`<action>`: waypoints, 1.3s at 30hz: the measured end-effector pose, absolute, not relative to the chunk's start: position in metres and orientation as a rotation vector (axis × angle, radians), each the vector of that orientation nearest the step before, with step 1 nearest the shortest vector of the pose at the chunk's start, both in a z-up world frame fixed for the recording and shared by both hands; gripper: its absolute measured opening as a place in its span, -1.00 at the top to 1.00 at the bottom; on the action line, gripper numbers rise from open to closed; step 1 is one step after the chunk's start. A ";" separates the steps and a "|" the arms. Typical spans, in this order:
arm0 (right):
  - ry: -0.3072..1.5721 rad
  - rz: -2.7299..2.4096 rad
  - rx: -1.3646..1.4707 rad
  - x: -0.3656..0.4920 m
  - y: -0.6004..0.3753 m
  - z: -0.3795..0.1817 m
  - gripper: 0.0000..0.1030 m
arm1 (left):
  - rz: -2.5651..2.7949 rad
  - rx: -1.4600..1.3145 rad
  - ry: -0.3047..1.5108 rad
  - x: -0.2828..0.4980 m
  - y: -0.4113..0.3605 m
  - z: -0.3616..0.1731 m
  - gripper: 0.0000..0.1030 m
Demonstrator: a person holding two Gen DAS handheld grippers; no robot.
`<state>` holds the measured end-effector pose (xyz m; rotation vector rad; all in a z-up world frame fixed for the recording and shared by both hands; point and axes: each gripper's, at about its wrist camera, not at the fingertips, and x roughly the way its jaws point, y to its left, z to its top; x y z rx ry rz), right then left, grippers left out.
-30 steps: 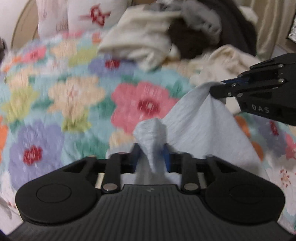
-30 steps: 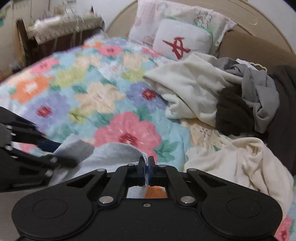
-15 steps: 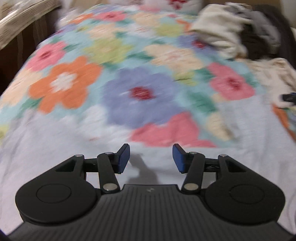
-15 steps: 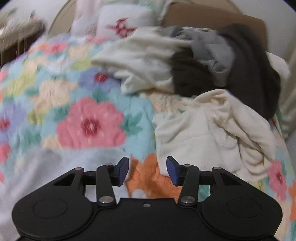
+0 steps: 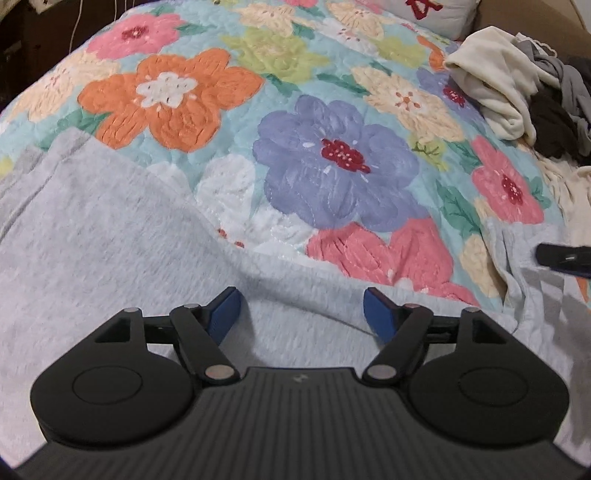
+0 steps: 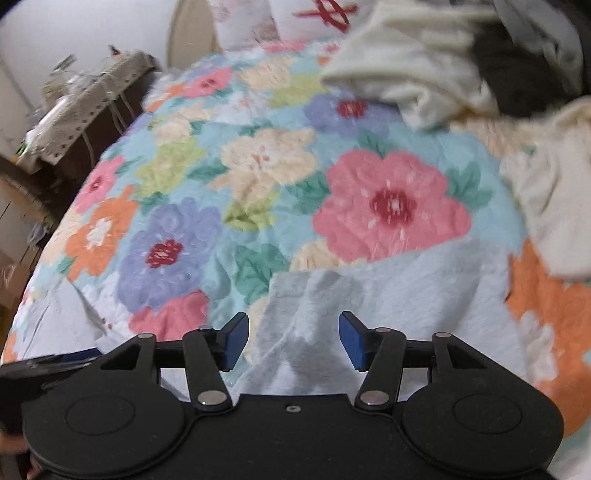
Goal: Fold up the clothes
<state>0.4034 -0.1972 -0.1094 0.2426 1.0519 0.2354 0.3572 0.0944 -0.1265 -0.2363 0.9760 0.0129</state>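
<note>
Floral quilt (image 5: 332, 155), pale aqua ground with large orange, purple, pink, cream and green flowers, covering the whole bed. White cushion with a red motif (image 5: 432, 11) and a pale patterned pillow (image 6: 240, 22) at the head end, against a tan curved headboard (image 6: 188, 33). Dark side table (image 6: 92, 122) beside the bed, topped with a dotted cloth (image 6: 81, 99) and blurred clutter.

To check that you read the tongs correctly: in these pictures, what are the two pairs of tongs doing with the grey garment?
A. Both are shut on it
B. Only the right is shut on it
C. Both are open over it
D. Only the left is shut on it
C: the left tongs and right tongs both show a wide gap between their blue pads, with the grey garment lying loose beneath.
</note>
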 end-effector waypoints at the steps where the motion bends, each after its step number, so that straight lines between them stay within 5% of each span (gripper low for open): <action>1: 1.073 0.229 0.261 0.407 -0.197 -0.118 -0.15 | 0.016 -0.236 0.960 0.356 0.094 -0.126 0.00; 2: 1.097 0.223 0.280 0.410 -0.196 -0.128 -0.08 | 0.019 -0.236 0.943 0.356 0.093 -0.125 0.71; 3: 1.107 0.218 0.296 0.412 -0.197 -0.136 0.13 | 0.023 -0.236 0.927 0.355 0.092 -0.125 1.00; 4: 1.097 0.214 0.309 0.412 -0.200 -0.139 0.89 | 0.026 -0.235 0.910 0.354 0.092 -0.124 1.00; 12: 0.907 0.216 0.329 0.394 -0.210 -0.122 0.89 | 0.063 -0.274 0.741 0.350 0.101 -0.108 1.00; 16: 0.866 0.221 0.287 0.396 -0.207 -0.113 0.89 | 0.062 -0.315 0.795 0.360 0.112 -0.127 1.00; 21: 0.939 0.203 0.234 0.407 -0.202 -0.120 0.79 | 0.053 -0.254 0.904 0.366 0.101 -0.139 0.87; 22: 0.956 0.178 0.242 0.406 -0.205 -0.120 0.57 | 0.044 -0.262 0.903 0.364 0.100 -0.135 0.77; 23: 0.963 0.148 0.266 0.402 -0.211 -0.117 0.31 | 0.035 -0.271 0.902 0.362 0.099 -0.132 0.41; 24: 0.970 0.118 0.290 0.398 -0.216 -0.114 0.26 | 0.026 -0.279 0.901 0.359 0.098 -0.128 0.02; 25: 0.967 0.097 0.318 0.392 -0.223 -0.109 0.18 | 0.017 -0.287 0.901 0.357 0.097 -0.125 -0.08; 32: 0.865 0.032 0.341 0.288 -0.285 -0.063 -0.13 | -0.082 -0.193 0.902 0.332 0.065 -0.095 -0.28; 39: 0.910 -0.131 0.329 0.191 -0.351 -0.079 -0.16 | -0.037 0.026 1.028 0.277 0.055 -0.119 -0.41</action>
